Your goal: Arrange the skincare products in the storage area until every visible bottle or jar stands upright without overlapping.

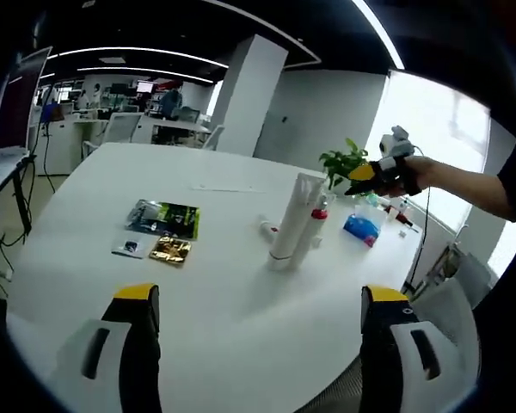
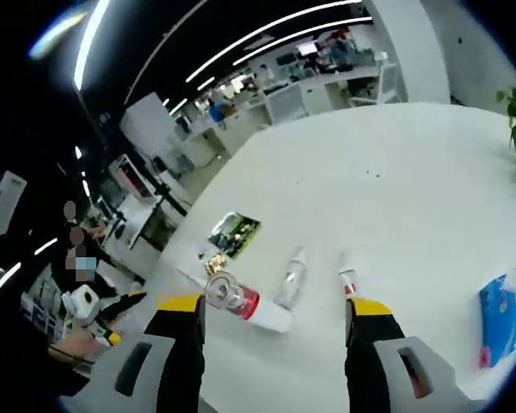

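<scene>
On the white table (image 1: pixel 86 284) a tall white tube (image 1: pixel 291 219) stands upright, with a red-banded tube (image 1: pixel 316 213) close against its right side. A small item (image 1: pixel 267 228) lies just left of them. My left gripper (image 1: pixel 262 340) hangs open near the table's front edge, well short of the tubes. My right gripper (image 1: pixel 363 175), in a person's hand, hovers above and right of the tubes. From above, the right gripper view has the red-banded tube (image 2: pixel 241 303), a white tube (image 2: pixel 292 280) and a small tube (image 2: pixel 348 277) just beyond my open right gripper (image 2: pixel 275 340).
Foil sachets, green (image 1: pixel 163 218) and gold (image 1: pixel 170 249), lie left of the tubes, also green sachet (image 2: pixel 234 232). A blue packet (image 1: pixel 361 229) and a potted plant (image 1: pixel 344 163) sit to the right. My left gripper (image 2: pixel 95 314) appears at the table's edge. Office desks stand behind.
</scene>
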